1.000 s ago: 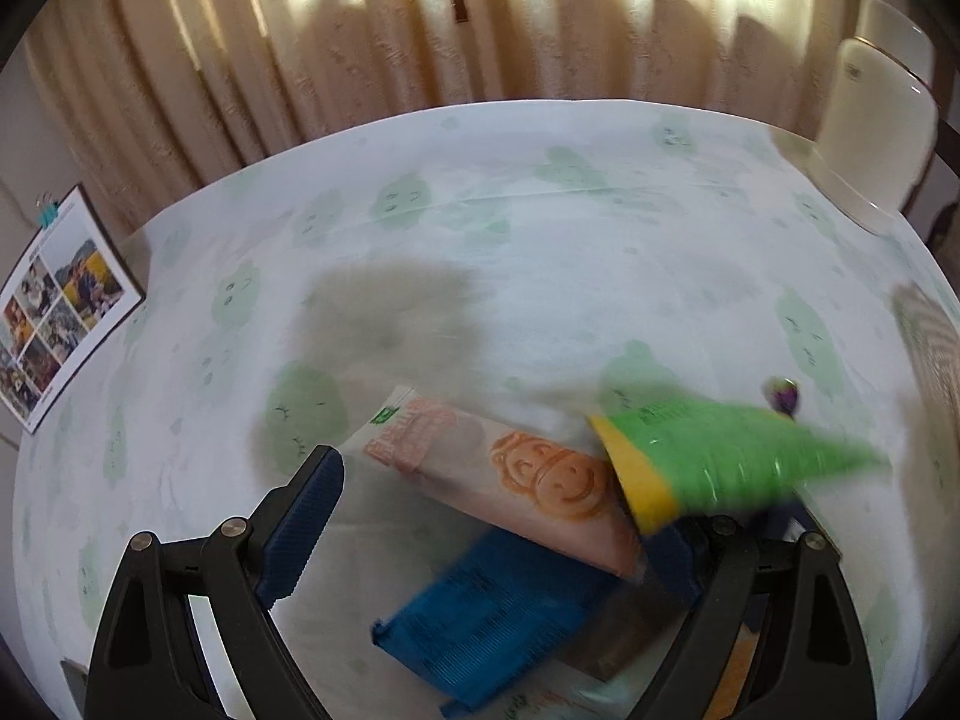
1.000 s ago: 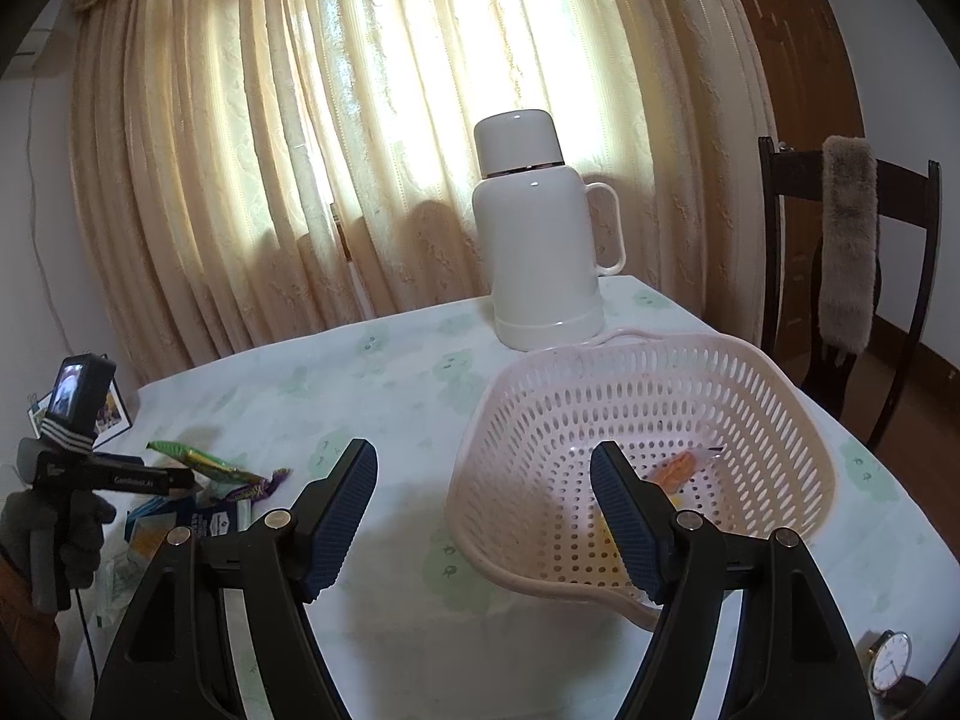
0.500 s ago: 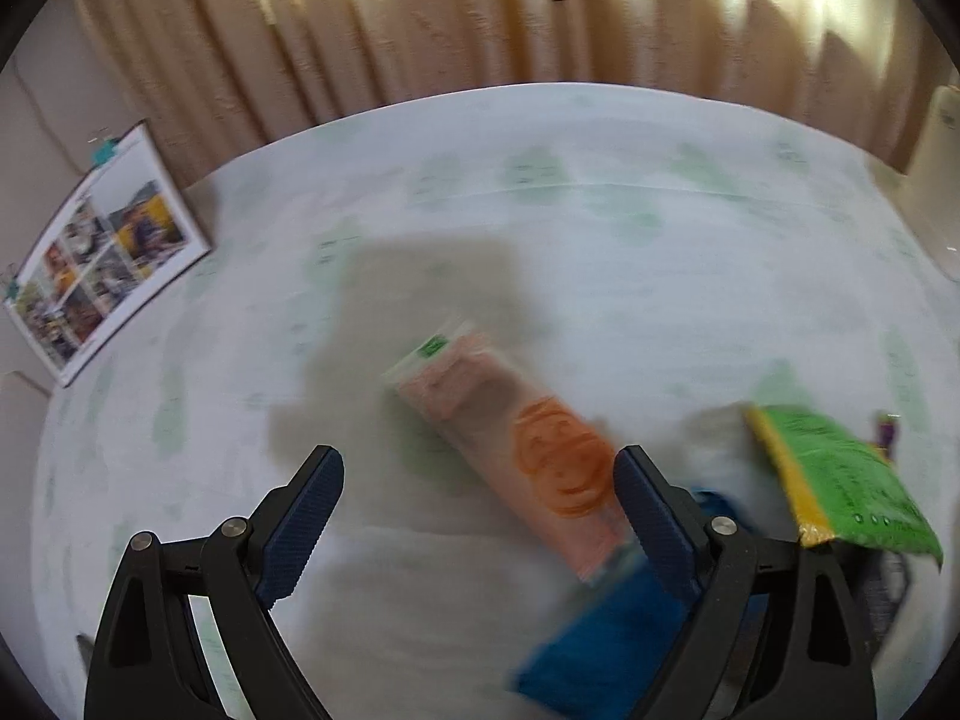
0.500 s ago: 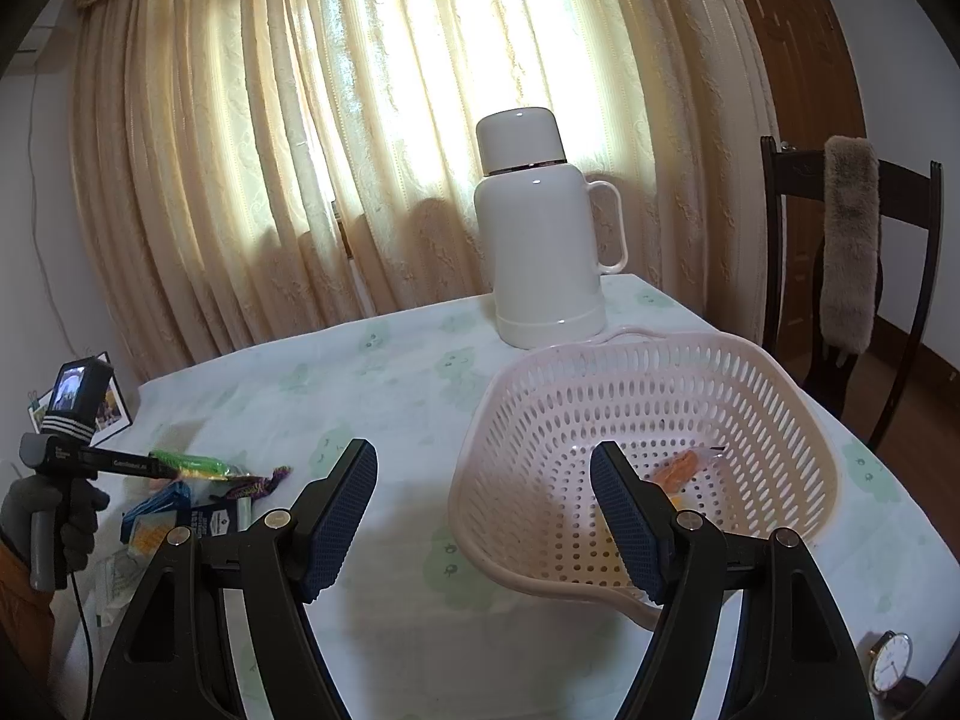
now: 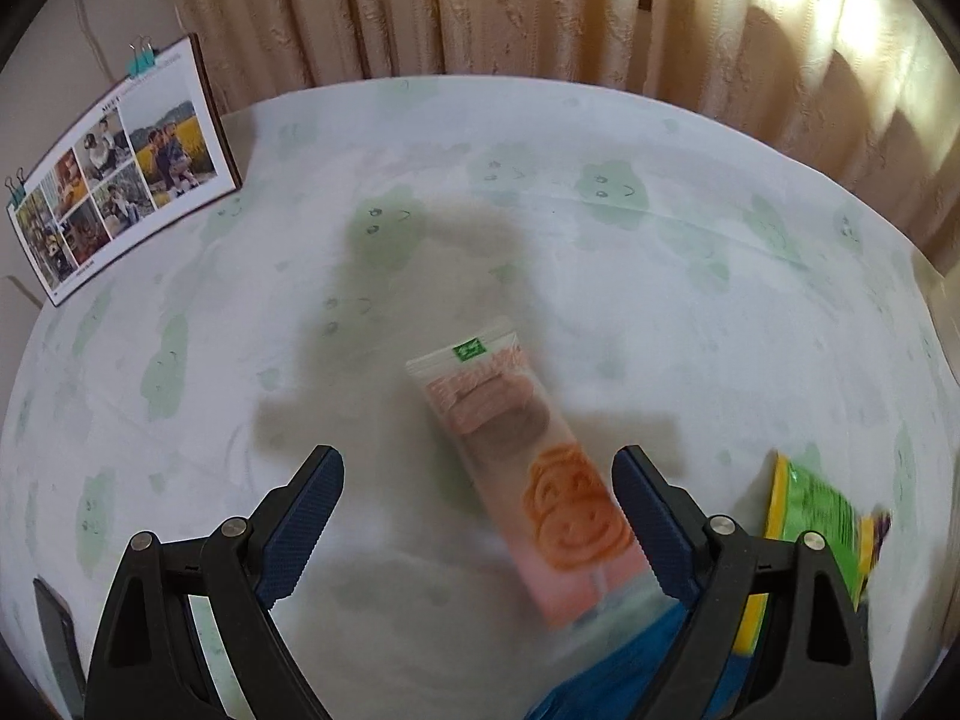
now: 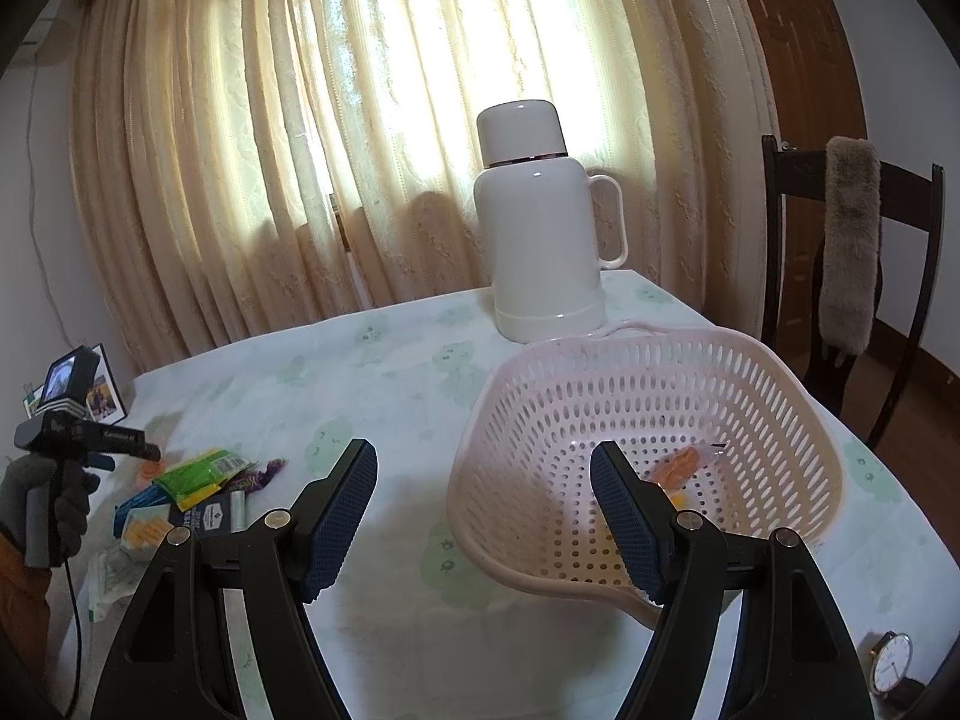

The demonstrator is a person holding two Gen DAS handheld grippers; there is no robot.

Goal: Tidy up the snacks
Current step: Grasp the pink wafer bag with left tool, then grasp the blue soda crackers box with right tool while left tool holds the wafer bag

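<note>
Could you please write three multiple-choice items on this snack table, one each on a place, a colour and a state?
1. Where does the white flask stand?
A. behind the basket
B. inside the basket
C. on the chair

2. What colour is the smiley on the cracker packet?
A. blue
B. orange
C. black

3. How is the left gripper?
A. clamped on the green packet
B. open over the cracker packet
C. shut, empty

Answers: 1 A, it rises past the far rim. 2 B, an orange face. 3 B, the fingers straddle the packet, apart from it.
</note>
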